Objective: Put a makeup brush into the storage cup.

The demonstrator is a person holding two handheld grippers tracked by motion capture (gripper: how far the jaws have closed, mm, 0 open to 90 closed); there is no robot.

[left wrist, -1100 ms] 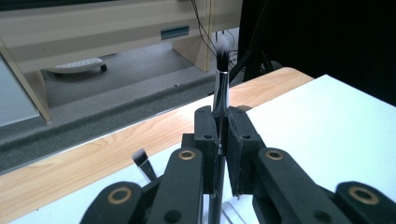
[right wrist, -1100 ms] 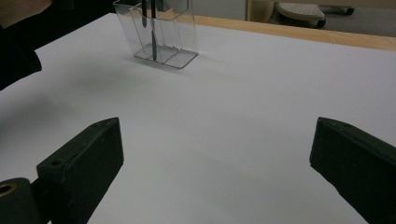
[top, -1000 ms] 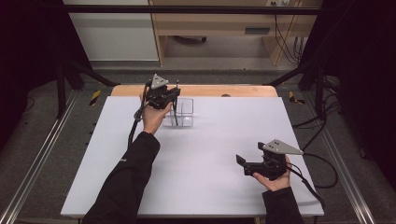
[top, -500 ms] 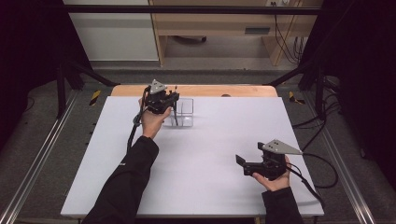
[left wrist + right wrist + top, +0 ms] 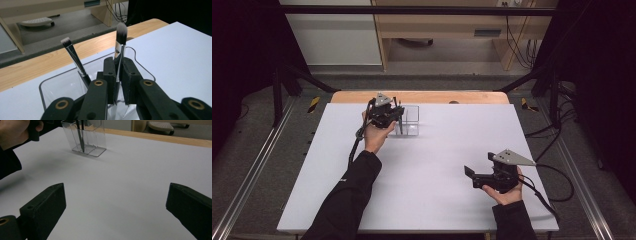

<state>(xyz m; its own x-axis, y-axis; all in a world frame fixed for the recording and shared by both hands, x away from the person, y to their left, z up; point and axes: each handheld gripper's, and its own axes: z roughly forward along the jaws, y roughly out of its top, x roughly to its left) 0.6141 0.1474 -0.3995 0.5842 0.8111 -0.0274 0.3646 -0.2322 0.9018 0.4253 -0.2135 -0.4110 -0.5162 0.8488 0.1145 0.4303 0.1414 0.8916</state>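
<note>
White table (image 5: 427,175), left tool (image 5: 117,75) clenching brush (image 5: 120,42), handle hidden, right tool (image 5: 115,205) released.

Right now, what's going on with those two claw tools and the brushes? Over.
Left gripper fingers shut on makeup brush standing in clear holder. Second brush leans beside it. Right gripper open, empty, over bare table.

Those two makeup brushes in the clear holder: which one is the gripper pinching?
The taller brush, with the rounded grey-white tip: the left gripper is shut on its silver ferrule. The shorter, flat-tipped brush leans away to the side, untouched, in the clear holder.
</note>
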